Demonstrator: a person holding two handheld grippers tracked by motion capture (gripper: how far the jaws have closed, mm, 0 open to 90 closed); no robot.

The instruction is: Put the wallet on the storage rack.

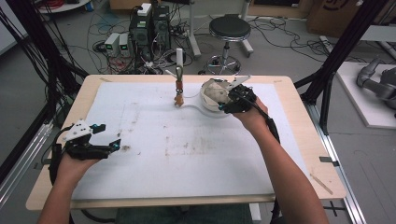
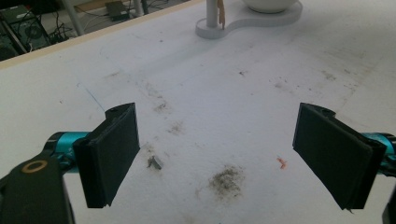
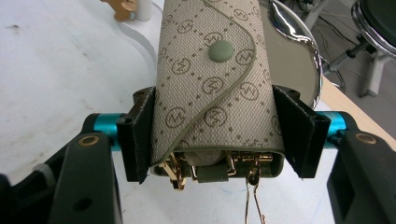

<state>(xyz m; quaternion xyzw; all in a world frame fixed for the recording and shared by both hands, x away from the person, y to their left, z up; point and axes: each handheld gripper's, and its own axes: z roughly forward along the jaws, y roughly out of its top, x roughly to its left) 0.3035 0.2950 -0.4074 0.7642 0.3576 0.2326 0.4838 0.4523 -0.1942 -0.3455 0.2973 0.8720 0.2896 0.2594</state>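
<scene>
My right gripper (image 3: pixel 212 133) is shut on a beige monogram pouch (image 3: pixel 212 79) with a green snap button and gold clasps at its near end. In the high view that gripper (image 1: pixel 232 100) holds the pouch (image 1: pixel 215 91) over a white bowl (image 1: pixel 208 103) at the far middle of the table. A white stand (image 1: pixel 179 70) with a brown piece on it rises just left of the bowl. My left gripper (image 1: pixel 112 145) rests open at the table's near left, and its two black pads (image 2: pixel 112 149) stand wide apart over the stained white mat (image 2: pixel 224 107).
The white mat (image 1: pixel 187 144) covers most of the wooden table (image 1: pixel 299 140) and carries dark smudges. Beyond the far edge stand a black stool (image 1: pixel 229 29), computer boxes (image 1: pixel 149 28) and cables. Black frame posts (image 1: pixel 336 51) flank the table.
</scene>
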